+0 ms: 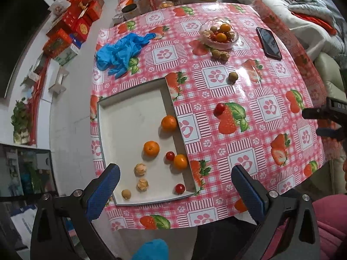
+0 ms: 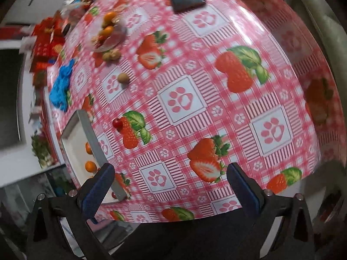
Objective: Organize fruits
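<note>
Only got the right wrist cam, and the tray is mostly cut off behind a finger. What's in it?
Observer: The left wrist view shows eight pieces in the white tray: three oranges, two cherry tomatoes, two husked fruits and one tan round fruit.
Operator: Is the left gripper holding anything?
Observer: No. The left gripper is open, with nothing between its fingers.
Operator: The bowl is a blur here. Any fruit in it?
Observer: Yes. The glass bowl holds at least two oranges plus several smaller fruits.
</note>
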